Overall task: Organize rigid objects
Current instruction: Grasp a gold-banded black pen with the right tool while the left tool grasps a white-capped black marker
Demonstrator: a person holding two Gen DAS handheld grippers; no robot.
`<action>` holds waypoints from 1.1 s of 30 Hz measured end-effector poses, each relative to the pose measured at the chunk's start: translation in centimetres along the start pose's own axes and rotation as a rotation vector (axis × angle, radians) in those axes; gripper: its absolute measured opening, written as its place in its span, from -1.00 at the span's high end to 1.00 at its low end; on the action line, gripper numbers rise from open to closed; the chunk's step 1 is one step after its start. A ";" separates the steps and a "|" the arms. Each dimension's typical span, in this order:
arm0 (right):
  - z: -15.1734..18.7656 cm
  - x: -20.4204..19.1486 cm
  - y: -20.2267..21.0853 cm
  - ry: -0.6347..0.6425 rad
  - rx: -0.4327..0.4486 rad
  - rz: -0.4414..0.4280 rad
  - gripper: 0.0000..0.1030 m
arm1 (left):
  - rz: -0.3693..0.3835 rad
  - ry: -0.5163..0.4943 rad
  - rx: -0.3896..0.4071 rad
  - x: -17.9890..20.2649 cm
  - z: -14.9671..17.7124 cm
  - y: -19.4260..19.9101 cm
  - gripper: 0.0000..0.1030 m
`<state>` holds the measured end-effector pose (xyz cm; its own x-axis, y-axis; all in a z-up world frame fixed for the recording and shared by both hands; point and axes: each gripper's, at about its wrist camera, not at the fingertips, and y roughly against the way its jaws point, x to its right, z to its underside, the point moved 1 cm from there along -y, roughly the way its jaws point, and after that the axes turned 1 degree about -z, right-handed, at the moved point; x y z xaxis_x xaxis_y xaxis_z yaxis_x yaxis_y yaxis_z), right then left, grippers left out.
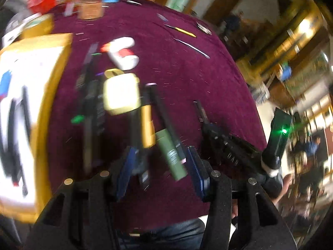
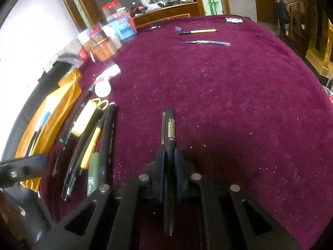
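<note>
My right gripper (image 2: 169, 156) is shut on a black pen (image 2: 169, 133) that points forward over the maroon tablecloth (image 2: 229, 104). To its left lies a row of pens and markers (image 2: 91, 143), with a yellow eraser (image 2: 84, 120) and yellow scissors (image 2: 102, 103). My left gripper (image 1: 160, 162) is open above this row, its blue pads either side of a green marker (image 1: 171, 154) and a yellow pen (image 1: 147, 125). The right gripper with its pen (image 1: 216, 137) shows in the blurred left wrist view.
A white glue bottle (image 2: 106, 81) lies beyond the row. A yellow-rimmed tray (image 2: 50, 112) sits at the left edge. Jars (image 2: 104, 43) stand at the back left. A yellow pencil (image 2: 199, 31), a blue pen (image 2: 206, 42) and a small case (image 2: 234, 20) lie far back.
</note>
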<state>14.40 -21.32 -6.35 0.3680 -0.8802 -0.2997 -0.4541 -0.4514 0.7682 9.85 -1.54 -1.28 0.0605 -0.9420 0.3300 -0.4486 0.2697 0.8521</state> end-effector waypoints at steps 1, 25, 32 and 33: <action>-0.1 0.1 -0.1 -0.008 0.009 0.000 0.84 | -0.007 -0.021 -0.020 0.6 -0.8 -1.0 0.05; -0.1 0.2 -0.2 -0.031 0.022 -0.024 0.84 | -0.197 -0.150 -0.082 5.2 -3.4 -9.3 0.68; -0.1 0.0 -0.2 -0.013 0.025 -0.005 0.84 | -0.179 -0.152 -0.059 5.0 -3.2 -8.8 0.69; -0.1 0.0 -0.2 -0.010 0.027 -0.003 0.84 | -0.155 -0.132 -0.065 4.6 -3.5 -8.8 0.70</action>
<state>14.54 -21.24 -6.43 0.3613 -0.8802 -0.3076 -0.4744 -0.4576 0.7520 17.15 -7.56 -5.82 0.0052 -0.9901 0.1406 -0.3846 0.1278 0.9142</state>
